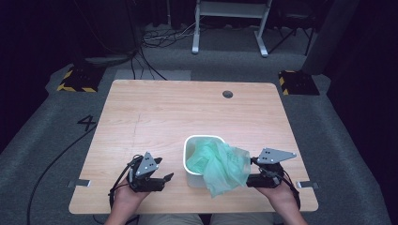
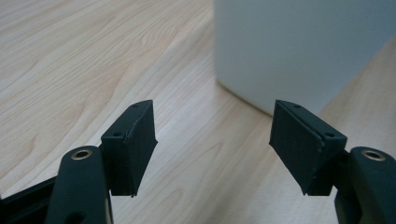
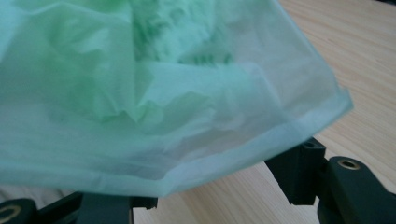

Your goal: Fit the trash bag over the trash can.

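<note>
A thin, pale green plastic bag (image 1: 219, 164) drapes half in and half over the right rim of a small white bin (image 1: 195, 178) near the front of the wooden counter (image 1: 155, 117). It looks feather-light, limp and slippery, best pinched at its hemmed edge. The right gripper (image 1: 253, 169), jaws apart, sits at that hem; the left gripper (image 1: 162, 169), jaws wide and empty, faces the bin's left wall.

Your desk (image 1: 155, 112) was pale wood-grain, smooth, low sheen. The bin (image 1: 193, 178) looked white matt plastic. The green bag (image 1: 220, 164) was thin, crinkled, translucent film. Your fingers (image 2: 133, 144) had black matt pads.
</note>
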Available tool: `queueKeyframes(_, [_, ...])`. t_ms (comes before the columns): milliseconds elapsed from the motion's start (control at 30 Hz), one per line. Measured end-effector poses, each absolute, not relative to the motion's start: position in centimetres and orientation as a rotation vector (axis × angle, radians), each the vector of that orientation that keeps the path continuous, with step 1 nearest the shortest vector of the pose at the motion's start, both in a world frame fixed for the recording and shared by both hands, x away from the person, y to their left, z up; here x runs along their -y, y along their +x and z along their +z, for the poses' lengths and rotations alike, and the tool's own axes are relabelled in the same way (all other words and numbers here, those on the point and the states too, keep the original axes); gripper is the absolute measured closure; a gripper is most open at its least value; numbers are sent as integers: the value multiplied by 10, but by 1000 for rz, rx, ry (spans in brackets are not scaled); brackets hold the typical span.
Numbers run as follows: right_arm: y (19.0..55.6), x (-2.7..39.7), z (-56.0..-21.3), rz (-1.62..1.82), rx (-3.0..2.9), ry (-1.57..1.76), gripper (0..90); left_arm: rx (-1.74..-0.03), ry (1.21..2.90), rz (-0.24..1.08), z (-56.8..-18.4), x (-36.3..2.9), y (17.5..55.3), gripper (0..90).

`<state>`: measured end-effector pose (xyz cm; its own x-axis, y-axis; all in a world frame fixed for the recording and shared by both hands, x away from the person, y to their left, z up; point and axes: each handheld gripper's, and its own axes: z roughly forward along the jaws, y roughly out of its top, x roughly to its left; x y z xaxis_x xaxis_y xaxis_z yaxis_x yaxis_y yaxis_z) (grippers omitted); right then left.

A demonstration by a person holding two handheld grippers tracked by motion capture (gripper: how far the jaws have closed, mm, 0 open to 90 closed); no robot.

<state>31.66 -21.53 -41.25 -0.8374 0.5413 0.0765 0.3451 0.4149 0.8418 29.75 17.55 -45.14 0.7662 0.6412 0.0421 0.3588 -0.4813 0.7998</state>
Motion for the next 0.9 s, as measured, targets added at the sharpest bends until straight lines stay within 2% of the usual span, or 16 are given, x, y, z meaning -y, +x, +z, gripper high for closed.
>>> queueKeyframes(433, [301,193,-371,1505,-2408,652,407,-594,2042,471,-417,-156,269,306])
queueKeyframes(767, [304,181,-364,1517,-2396,627,416,-493,1994,500,-398,-144,261,324])
queueKeyframes(800, [304,181,-364,1515,-2397,627,417,-488,1988,491,-396,-144,261,365])
queueKeyframes(900, [303,180,-363,1512,-2396,622,417,-474,1963,482,-391,-144,260,578])
